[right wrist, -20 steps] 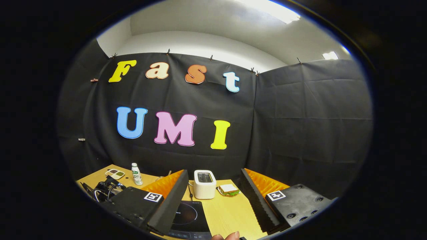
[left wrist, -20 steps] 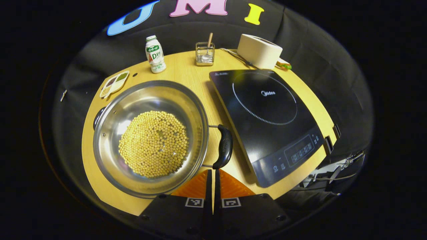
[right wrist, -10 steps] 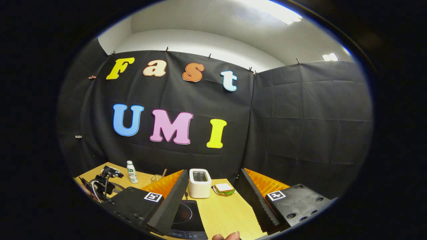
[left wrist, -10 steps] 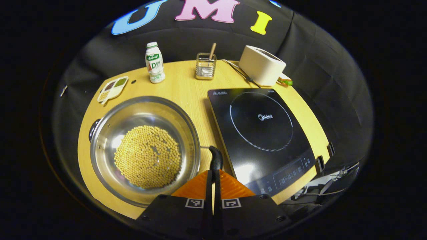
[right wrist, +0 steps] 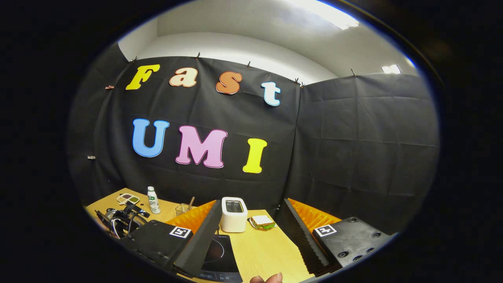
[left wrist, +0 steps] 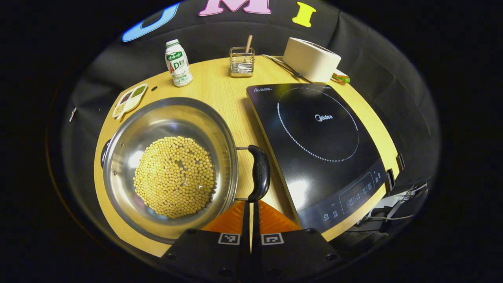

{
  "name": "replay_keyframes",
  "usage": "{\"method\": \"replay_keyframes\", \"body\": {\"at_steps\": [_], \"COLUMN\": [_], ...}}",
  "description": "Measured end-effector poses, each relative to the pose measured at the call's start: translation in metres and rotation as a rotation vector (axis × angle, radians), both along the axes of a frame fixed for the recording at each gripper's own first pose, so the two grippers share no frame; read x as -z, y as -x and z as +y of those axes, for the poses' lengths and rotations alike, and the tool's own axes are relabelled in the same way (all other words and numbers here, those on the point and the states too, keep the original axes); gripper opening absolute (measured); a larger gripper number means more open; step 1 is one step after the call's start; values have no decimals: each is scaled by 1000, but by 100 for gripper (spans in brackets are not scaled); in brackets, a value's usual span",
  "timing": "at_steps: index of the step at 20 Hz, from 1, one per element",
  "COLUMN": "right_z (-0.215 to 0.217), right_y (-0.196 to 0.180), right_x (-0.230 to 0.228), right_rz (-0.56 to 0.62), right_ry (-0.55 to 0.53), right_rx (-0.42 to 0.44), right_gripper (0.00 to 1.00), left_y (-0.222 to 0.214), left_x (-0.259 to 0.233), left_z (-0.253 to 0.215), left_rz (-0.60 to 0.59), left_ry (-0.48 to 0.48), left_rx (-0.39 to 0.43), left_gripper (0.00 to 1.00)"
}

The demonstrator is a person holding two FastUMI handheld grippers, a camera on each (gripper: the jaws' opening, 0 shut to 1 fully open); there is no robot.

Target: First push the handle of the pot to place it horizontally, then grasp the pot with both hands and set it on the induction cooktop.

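Looking along my left gripper (left wrist: 251,204): its fingers are pressed together with nothing between them, tips just below the near end of the pot's right handle (left wrist: 259,173). Whether the tips touch the handle, I cannot tell. That handle is black, lies flat out from the rim at 3 o'clock of the pot (left wrist: 169,167), and runs roughly parallel to the cooktop's near edge. A second handle (left wrist: 104,151) peeks out at 9 o'clock.

Pot sits on the table (left wrist: 220,90), left of the cooktop (left wrist: 318,145), close beside it but not on it. Soybeans (left wrist: 175,177) cover its bottom.

Along the far side of the table, from 10 to 1 o'clock: a small divided dish (left wrist: 129,100), a bottle (left wrist: 178,63) standing upright, a wire holder (left wrist: 241,61) with a stick in it, and a white toaster (left wrist: 311,59) with a sandwich (left wrist: 341,77) just behind.

My right gripper (right wrist: 249,236) is spread wide and empty, held high and level, aimed at the booth wall. Between its fingers I see the toaster, the sandwich on its plate, and a corner of the cooktop. At 8 o'clock in the right gripper view sits the left gripper's body with cables. A fingertip (right wrist: 271,278) shows at 6 o'clock.
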State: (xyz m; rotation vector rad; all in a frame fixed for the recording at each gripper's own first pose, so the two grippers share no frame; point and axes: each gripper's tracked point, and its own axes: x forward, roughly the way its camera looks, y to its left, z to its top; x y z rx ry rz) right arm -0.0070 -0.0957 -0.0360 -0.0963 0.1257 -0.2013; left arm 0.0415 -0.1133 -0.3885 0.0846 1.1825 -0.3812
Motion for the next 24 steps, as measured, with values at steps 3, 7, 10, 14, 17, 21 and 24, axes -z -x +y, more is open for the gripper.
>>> {"method": "replay_keyframes", "body": {"at_steps": [3,7,10,14,17,21,24], "right_z": [-2,-8,-11,-8,0,29,62], "right_y": [0,1,1,-2,-6,-18,-27], "right_x": [2,3,4,5,9,18,35], "right_rz": [4,8,12,10,15,29,59], "right_ry": [3,3,5,11,11,-3,-23], "right_rx": [4,24,37,39,28,-26,-90], "right_gripper": [98,97,97,97,98,98,98], "left_y": [-21,-46,-58,-67,-69,-71,-67], "left_x": [1,2,1,-19,-50,-102,-127], "left_z": [-5,-9,-11,-16,-17,3,40], "left_rz": [-52,-113,-151,-254,-346,-484,-551], "left_ry": [11,36,60,123,167,198,174], "left_rx": [-40,-100,-132,-135,-115,-99,-154], "left_gripper": [5,5,5,5,5,46,97]}}
